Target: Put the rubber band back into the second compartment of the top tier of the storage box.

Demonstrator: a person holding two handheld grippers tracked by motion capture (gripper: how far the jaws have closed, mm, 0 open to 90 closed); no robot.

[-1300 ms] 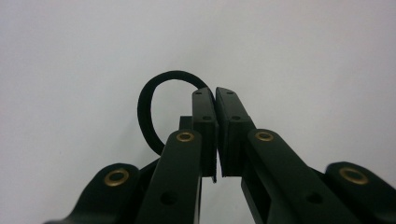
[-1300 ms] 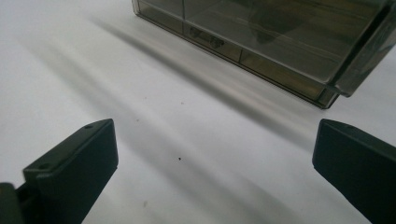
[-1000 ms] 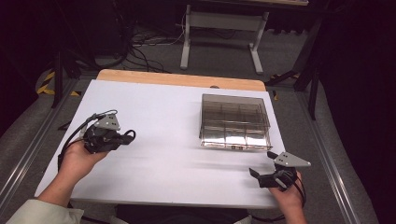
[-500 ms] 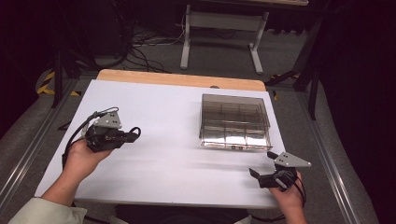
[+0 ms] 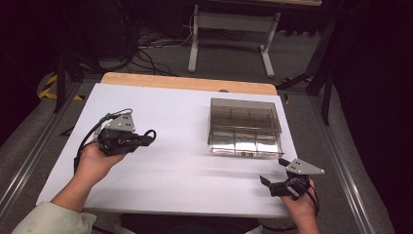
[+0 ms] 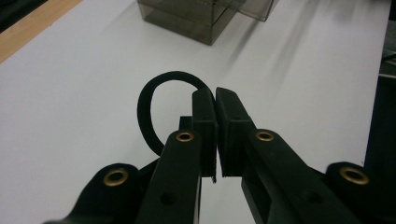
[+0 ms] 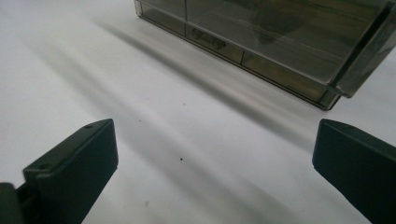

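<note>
On the white table [image 5: 185, 170] my left gripper [image 5: 146, 140] is clenched on a black band [image 6: 156, 100], already lifted but not yet brought to the box [image 5: 245, 127], while my right gripper [image 5: 272, 184] waits released near it.

A bright white table [image 5: 185, 161] stands lit from overhead while the floor [image 5: 234, 63] and room around it fall into near darkness. Glare flares along the front of the smoked clear compartment box [image 5: 245, 127]. Soft, streaked shadows run from the box toward the camera in the right gripper view, where the 2 near jaws are blurred. The left gripper view is sharp up close, hazy beyond.
</note>
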